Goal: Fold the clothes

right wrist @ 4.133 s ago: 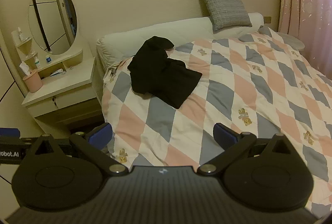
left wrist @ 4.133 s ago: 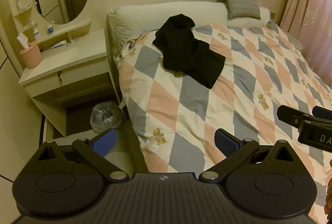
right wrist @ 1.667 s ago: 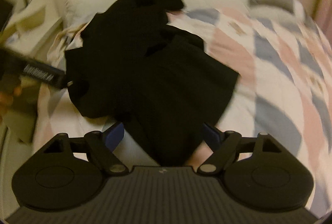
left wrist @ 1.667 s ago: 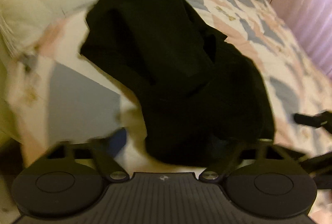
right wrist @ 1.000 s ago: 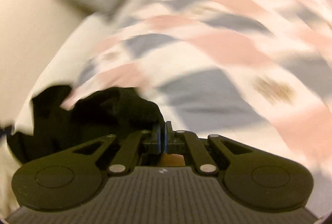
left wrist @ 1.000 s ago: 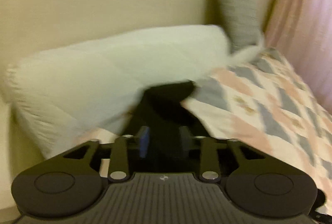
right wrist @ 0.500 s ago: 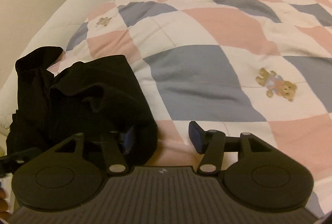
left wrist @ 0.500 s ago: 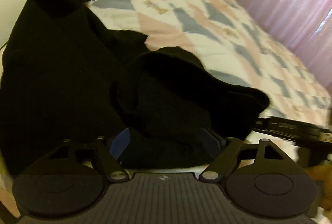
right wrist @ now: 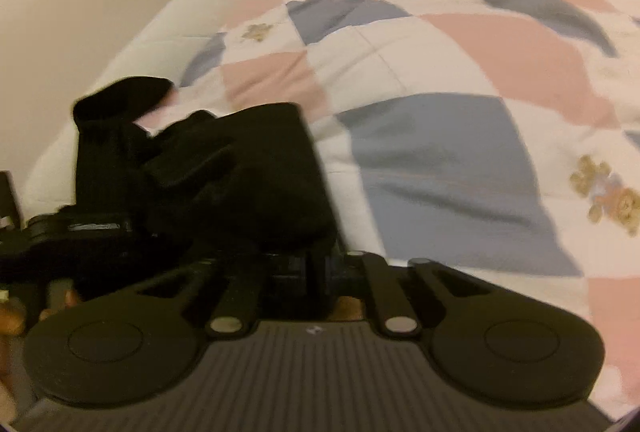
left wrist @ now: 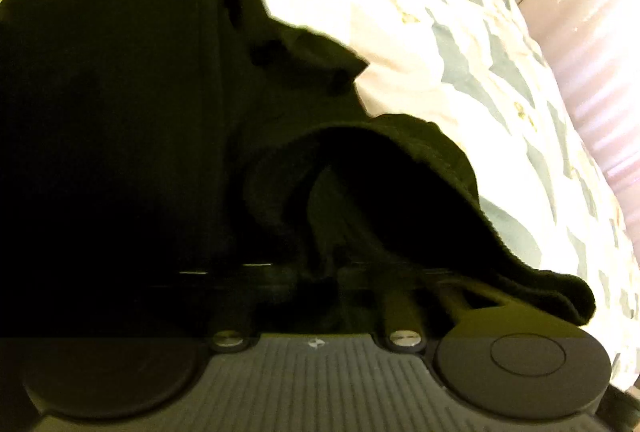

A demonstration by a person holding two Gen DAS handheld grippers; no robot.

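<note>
Black garment (left wrist: 132, 120), crumpled rather than spread, lay on the patchwork quilt (left wrist: 472, 80) and filled the space straight ahead of the left gripper (left wrist: 316, 272), whose jaws were closing with a fold of the dark cloth bunched between them, though the pads themselves were lost in shadow. From the right gripper (right wrist: 318, 264), the same garment (right wrist: 224, 168) sat ahead and to its left, its near edge pinched between fingers drawn fully together. The step in hand looked like securing two hold points on the heap. Next, judging by the tangle, both grippers would need to lift and draw apart to open the cloth flat before any fold.
</note>
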